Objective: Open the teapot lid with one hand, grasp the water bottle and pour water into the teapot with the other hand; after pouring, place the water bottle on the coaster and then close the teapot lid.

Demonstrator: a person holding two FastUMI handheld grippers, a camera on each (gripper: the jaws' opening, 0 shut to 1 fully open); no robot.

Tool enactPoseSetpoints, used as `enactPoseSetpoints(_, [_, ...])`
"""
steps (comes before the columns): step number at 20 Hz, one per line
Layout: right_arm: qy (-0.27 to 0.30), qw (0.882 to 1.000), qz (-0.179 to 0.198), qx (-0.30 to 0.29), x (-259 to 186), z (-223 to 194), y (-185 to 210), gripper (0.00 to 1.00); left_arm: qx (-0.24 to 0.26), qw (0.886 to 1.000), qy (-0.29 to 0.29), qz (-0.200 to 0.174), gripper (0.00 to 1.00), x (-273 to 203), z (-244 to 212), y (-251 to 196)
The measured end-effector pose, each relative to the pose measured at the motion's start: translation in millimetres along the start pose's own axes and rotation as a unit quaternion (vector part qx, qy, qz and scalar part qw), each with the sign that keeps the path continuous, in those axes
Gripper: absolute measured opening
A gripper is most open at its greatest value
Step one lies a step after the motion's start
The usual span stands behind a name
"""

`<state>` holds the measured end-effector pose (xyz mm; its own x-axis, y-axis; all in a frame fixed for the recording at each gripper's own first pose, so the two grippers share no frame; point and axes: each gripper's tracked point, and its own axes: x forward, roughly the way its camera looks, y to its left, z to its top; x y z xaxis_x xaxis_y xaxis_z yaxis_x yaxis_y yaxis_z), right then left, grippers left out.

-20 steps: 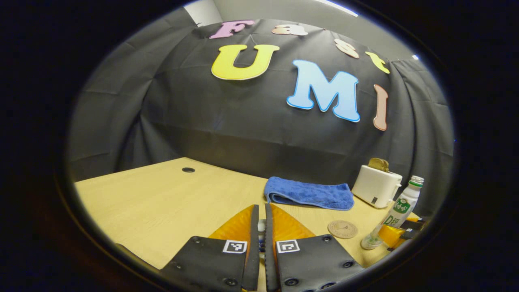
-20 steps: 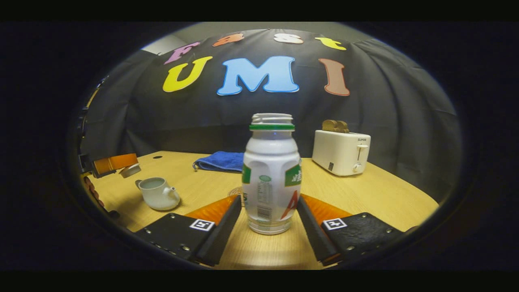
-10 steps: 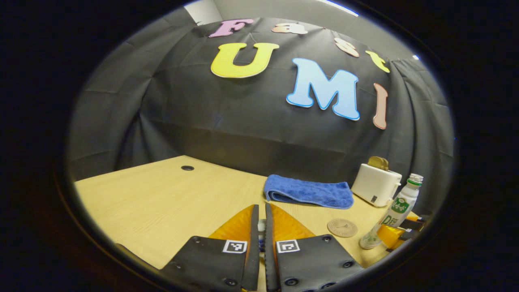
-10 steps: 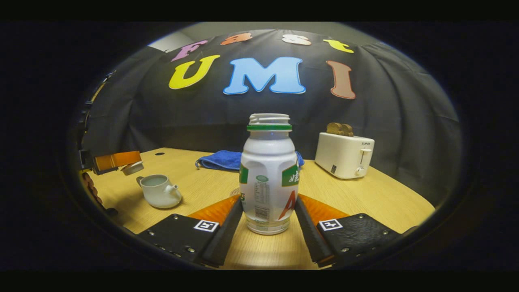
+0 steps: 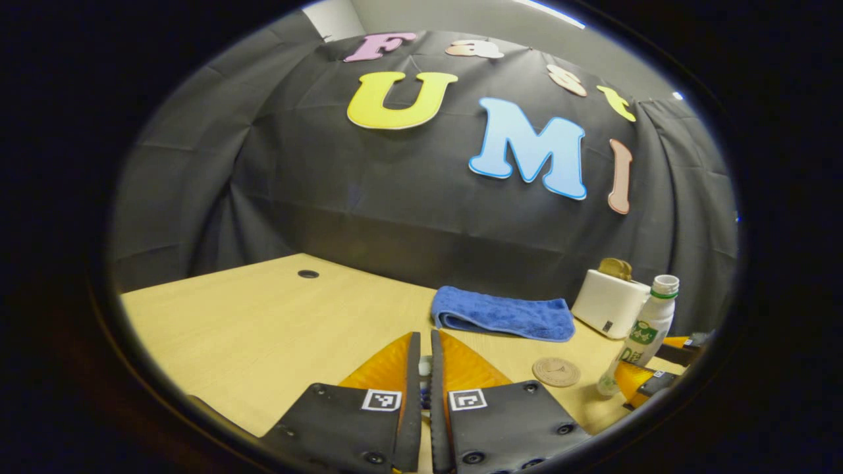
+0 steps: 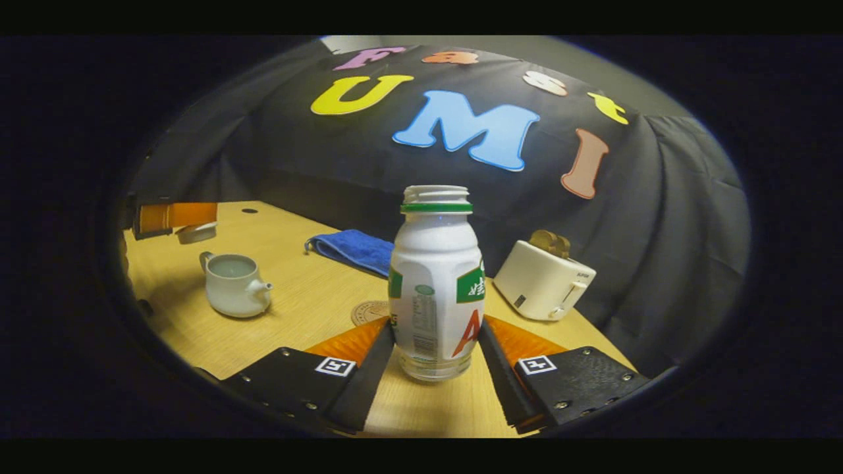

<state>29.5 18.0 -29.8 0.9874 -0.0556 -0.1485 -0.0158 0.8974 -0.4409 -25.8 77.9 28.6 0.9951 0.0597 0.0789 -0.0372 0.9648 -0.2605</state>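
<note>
Your right hand-held gripper clamps the uncapped water bottle; your left hand-held gripper pinches the lid. Tilt too soon and water misses the teapot.

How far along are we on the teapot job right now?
Done: the teapot stands open, its lid held up and off to the side by the left gripper. In hand: the right gripper is clamped on the uncapped water bottle, upright, apart from the teapot. Left: pour, set the bottle on the coaster, close the lid.
</note>
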Motion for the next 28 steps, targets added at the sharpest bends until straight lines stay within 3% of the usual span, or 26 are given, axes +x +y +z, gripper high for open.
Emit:
enactPoseSetpoints(1, [-0.003, 1.000, -0.003, -0.020, 1.0, 1.9, -0.7, 0.75, -0.002, 1.000, -0.002, 0.000, 0.12, -0.4, 0.1, 1.4])
enactPoseSetpoints(3, [-0.009, 0.997, -0.011, -0.070, 2.8, 8.1, -3.5, 0.75, -0.006, 1.000, -0.004, 0.003, 0.16, -0.9, 1.8, 5.9])
enactPoseSetpoints(4, [-0.014, 0.995, -0.015, -0.094, 4.1, 12.1, -4.7, 0.75, -0.008, 1.000, -0.003, 0.004, 0.09, -2.1, 1.7, 8.0])
enactPoseSetpoints(6, [-0.025, 0.990, -0.017, -0.139, 6.0, 19.4, -4.0, 0.75, -0.013, 1.000, -0.003, 0.008, 0.12, -1.6, 2.3, 12.3])
enactPoseSetpoints(14, [-0.064, 0.952, -0.002, -0.298, 23.8, 43.1, 11.8, 0.74, 0.001, 0.999, -0.008, 0.035, 0.16, -4.3, 7.4, 31.7])
enactPoseSetpoints(17, [-0.078, 0.941, -0.001, -0.329, 28.0, 48.8, 17.5, 0.73, 0.003, 0.999, -0.010, 0.041, 0.16, -5.3, 9.4, 36.1])
enactPoseSetpoints(22, [-0.107, 0.904, -0.018, -0.413, 32.4, 63.0, 24.0, 0.74, 0.003, 0.999, -0.014, 0.052, 0.09, -7.1, 11.5, 43.4])
enactPoseSetpoints(28, [-0.141, 0.860, -0.027, -0.490, 38.6, 73.1, 27.9, 0.74, 0.002, 0.998, -0.012, 0.062, 0.09, -6.0, 10.0, 50.2])
